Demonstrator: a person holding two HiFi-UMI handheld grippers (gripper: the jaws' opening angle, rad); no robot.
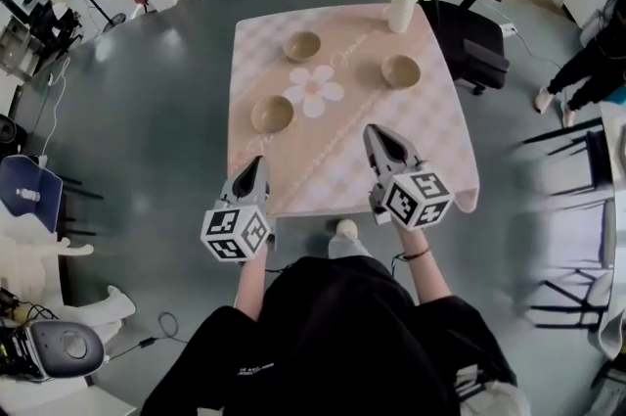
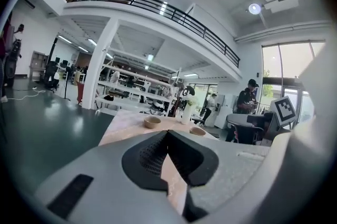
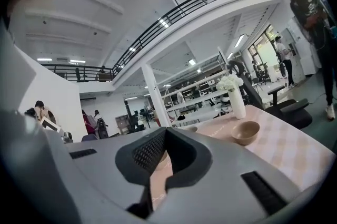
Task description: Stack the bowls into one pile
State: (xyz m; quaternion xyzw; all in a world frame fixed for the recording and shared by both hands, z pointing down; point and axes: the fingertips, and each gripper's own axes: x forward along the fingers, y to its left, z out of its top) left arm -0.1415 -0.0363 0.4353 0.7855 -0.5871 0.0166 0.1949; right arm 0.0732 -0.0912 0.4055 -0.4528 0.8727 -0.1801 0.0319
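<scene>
While both claws hang over the near edge of the table (image 1: 445,125), nothing is gripped. The left gripper (image 1: 258,163) has its jaws pressed together on nothing, and the right gripper (image 1: 378,134) is the same, tips touching and empty.

The three bowls sit apart on the table. The nearest bowl (image 1: 272,114) lies just ahead of the left claw, the far bowl (image 1: 302,45) is beyond the flower mat (image 1: 314,89), and the right-hand bowl (image 1: 401,70) is near the vase (image 1: 400,13). Not one is stacked yet.

Here's the danger as I read it. Go in with the jaws closed like this and a claw shoves a bowl instead of catching its rim, sliding it across the table, perhaps toward an edge. Those rims look thin and rounded, so a shallow pinch could slip and drop the bowl on the way over. And that vase stands close to the right-hand bowl, so a wide swing on that side could topple it.
</scene>
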